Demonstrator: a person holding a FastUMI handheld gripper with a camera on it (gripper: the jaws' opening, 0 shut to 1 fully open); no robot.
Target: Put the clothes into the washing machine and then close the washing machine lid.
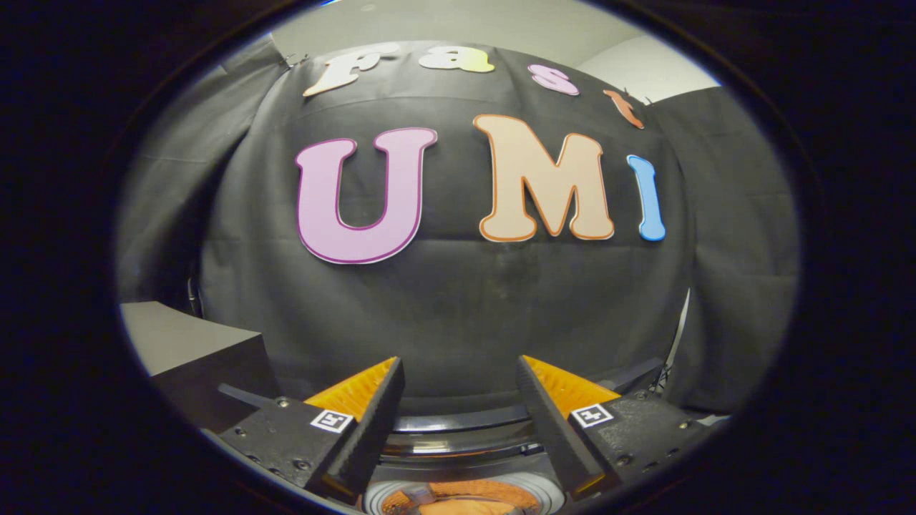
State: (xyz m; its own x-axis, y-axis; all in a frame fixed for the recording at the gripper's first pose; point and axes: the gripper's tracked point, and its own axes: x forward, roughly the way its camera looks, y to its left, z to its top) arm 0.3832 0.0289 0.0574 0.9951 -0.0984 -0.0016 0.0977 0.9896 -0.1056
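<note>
Gripper spread wide, holding nothing, above the round white washing-machine drum opening with orange clothes inside, dark glossy lid raised just beyond — likely next: catch lid's edge squarely, lower it gently.

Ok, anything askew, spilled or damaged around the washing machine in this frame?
Nothing stands out. The tool is open with nothing between its fingers, above the washing machine. An orange item sits inside the drum below; what it is cannot be told. No spill or damage visible.
</note>
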